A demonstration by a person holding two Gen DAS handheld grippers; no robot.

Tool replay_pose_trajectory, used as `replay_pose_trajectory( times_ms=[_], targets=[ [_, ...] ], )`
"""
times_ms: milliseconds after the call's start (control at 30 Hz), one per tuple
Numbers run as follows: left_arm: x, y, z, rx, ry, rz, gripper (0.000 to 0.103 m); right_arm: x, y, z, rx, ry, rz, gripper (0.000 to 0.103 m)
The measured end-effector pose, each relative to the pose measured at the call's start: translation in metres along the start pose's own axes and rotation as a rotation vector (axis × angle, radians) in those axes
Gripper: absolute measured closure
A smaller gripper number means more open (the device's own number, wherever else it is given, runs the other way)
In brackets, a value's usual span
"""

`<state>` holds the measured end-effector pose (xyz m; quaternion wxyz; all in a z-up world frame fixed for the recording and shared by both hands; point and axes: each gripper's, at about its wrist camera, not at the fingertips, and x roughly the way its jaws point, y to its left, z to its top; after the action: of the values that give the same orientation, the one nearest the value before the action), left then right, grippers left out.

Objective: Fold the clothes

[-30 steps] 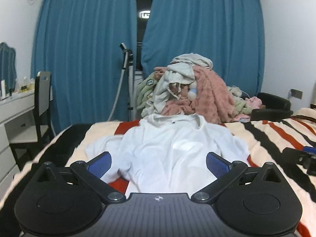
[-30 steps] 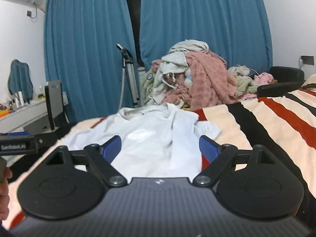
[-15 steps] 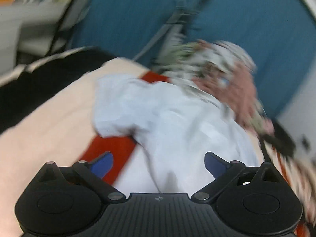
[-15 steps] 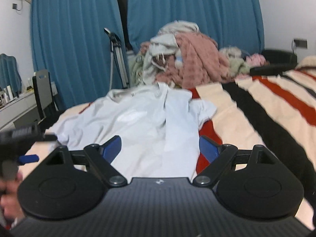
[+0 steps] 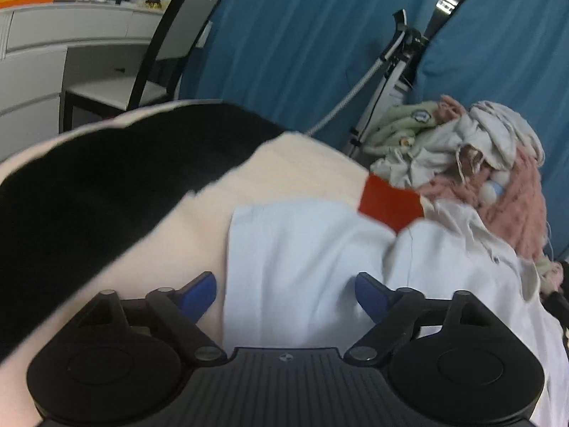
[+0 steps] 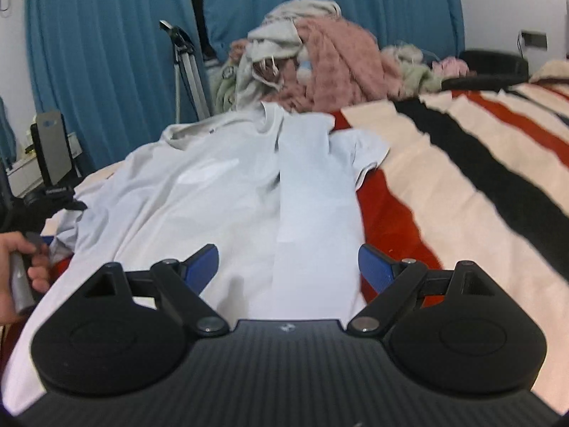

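Note:
A white T-shirt (image 6: 220,195) lies spread on the striped bed, collar toward the far clothes pile and its right side folded inward. My left gripper (image 5: 284,291) hovers low over the shirt's left sleeve (image 5: 302,249). Its jaws are closing, with sleeve cloth lying between the blue pads (image 5: 199,293) and no pad pressing on it. My right gripper (image 6: 288,267) stands open above the folded right side near the hem, nothing pinched. At the left edge of the right wrist view, a hand (image 6: 17,259) holds the left gripper's handle.
The bed blanket (image 6: 462,178) has black, red and cream stripes. A pile of pink and grey clothes (image 6: 320,64) sits at the far end before blue curtains. A metal stand (image 5: 391,71), a dark chair (image 5: 170,53) and a white desk (image 5: 53,35) stand to the left.
The left gripper swung left and down to the shirt's left sleeve, rolled, and its jaws narrowed. The right gripper sank closer to the shirt and stayed open.

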<state>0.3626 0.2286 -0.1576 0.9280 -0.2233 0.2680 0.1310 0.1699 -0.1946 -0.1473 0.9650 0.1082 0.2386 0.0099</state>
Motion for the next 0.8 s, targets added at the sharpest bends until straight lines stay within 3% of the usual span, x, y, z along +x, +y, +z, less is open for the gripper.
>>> replay_pose_trajectory(
  times_ms=[33,67,100,133,200,300,367,500,567,633,700,800],
  targets=[
    [0.006,-0.003,0.006,0.020,0.001,0.019,0.053,0.004,0.003,0.001,0.000,0.002,0.004,0.016],
    [0.012,-0.004,0.012,0.029,0.013,0.015,0.068,0.007,0.006,0.002,-0.008,-0.002,0.005,0.016],
    [0.018,-0.004,0.019,0.035,0.029,0.003,0.090,0.009,0.009,0.003,-0.016,-0.006,0.005,0.016],
    [0.023,-0.006,0.027,0.047,0.048,-0.014,0.097,0.011,0.013,0.005,-0.024,-0.013,0.001,0.016],
    [0.031,-0.012,0.044,0.089,0.076,-0.027,0.098,0.013,0.018,0.007,-0.035,-0.028,0.000,0.016],
    [0.029,-0.031,0.082,0.184,0.003,0.005,0.099,0.011,0.027,0.012,-0.096,-0.069,-0.003,0.016],
    [0.028,-0.047,0.110,0.273,-0.093,0.086,0.099,0.005,0.031,0.016,-0.140,-0.109,0.000,0.016],
    [0.049,-0.064,0.138,0.366,-0.180,0.241,0.098,-0.002,0.033,0.025,-0.155,-0.168,-0.017,0.016],
    [0.064,-0.058,0.139,0.314,-0.118,0.234,0.096,-0.002,0.032,0.028,-0.155,-0.174,-0.023,0.016],
    [0.065,-0.050,0.133,0.250,-0.093,0.226,0.086,0.000,0.030,0.029,-0.153,-0.174,-0.030,0.016],
    [0.058,-0.044,0.129,0.221,-0.072,0.206,0.062,0.001,0.029,0.029,-0.143,-0.172,-0.031,0.016],
    [0.025,-0.042,0.115,0.244,-0.053,0.163,0.054,0.001,0.030,0.028,-0.144,-0.171,-0.019,0.016]
  ],
)
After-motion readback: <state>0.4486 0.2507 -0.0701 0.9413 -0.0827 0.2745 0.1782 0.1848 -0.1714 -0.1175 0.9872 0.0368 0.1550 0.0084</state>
